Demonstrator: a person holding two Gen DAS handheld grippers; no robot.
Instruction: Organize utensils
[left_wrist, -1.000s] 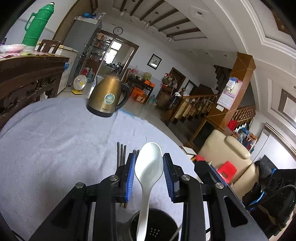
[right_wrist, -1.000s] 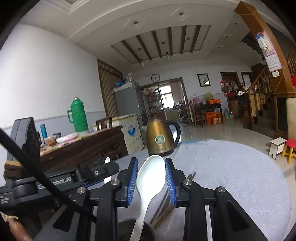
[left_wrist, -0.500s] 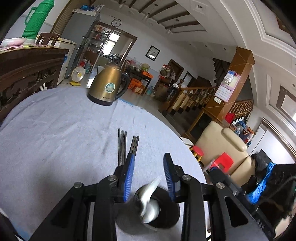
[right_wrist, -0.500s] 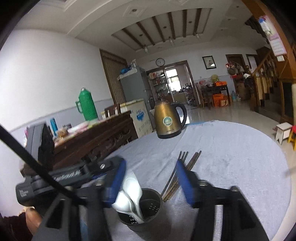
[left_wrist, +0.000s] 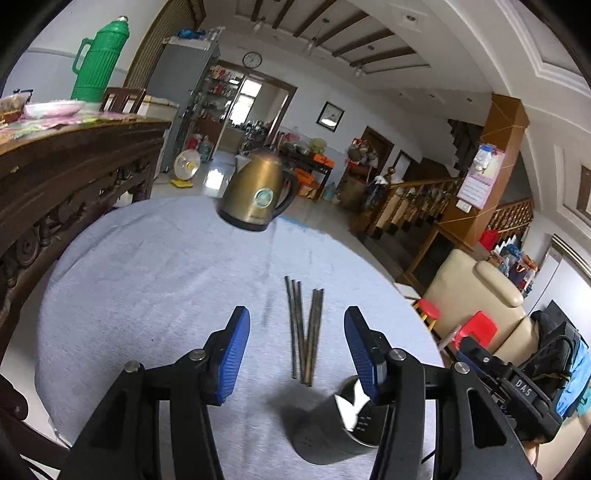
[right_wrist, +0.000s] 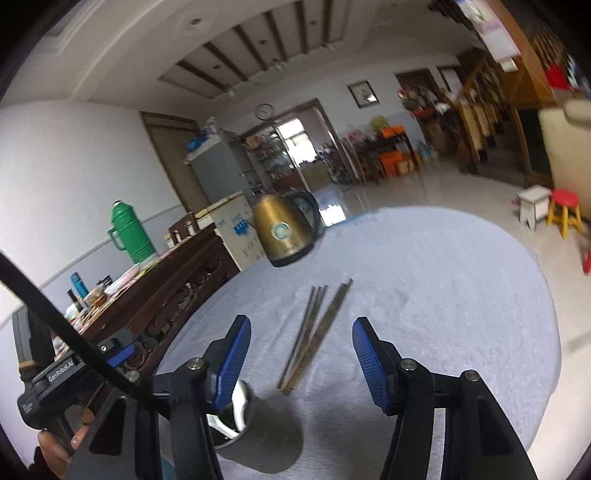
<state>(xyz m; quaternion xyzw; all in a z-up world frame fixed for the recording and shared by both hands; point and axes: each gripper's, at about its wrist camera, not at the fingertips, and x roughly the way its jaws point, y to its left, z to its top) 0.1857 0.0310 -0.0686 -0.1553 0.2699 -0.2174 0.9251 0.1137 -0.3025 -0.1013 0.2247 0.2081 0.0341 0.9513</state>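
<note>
Several dark chopsticks (left_wrist: 304, 330) lie in a loose bundle on the grey tablecloth; they also show in the right wrist view (right_wrist: 314, 332). A dark metal utensil cup (left_wrist: 332, 432) stands near their near ends, with white spoons (left_wrist: 351, 406) in it. In the right wrist view the cup (right_wrist: 255, 439) sits at lower left, with a spoon (right_wrist: 240, 400) in it. My left gripper (left_wrist: 297, 352) is open and empty above the chopsticks. My right gripper (right_wrist: 301, 360) is open and empty, also above them.
A gold electric kettle (left_wrist: 258, 195) stands at the far side of the round table (left_wrist: 147, 277). A carved wooden sideboard (left_wrist: 55, 177) with a green thermos (left_wrist: 99, 62) lies to the left. The table edge drops off to the right, by a beige armchair (left_wrist: 480, 295).
Both grippers let go of their white spoons, which dropped into the cup. Both opened wide and pulled back and up, bringing the chopsticks between their fingers.
</note>
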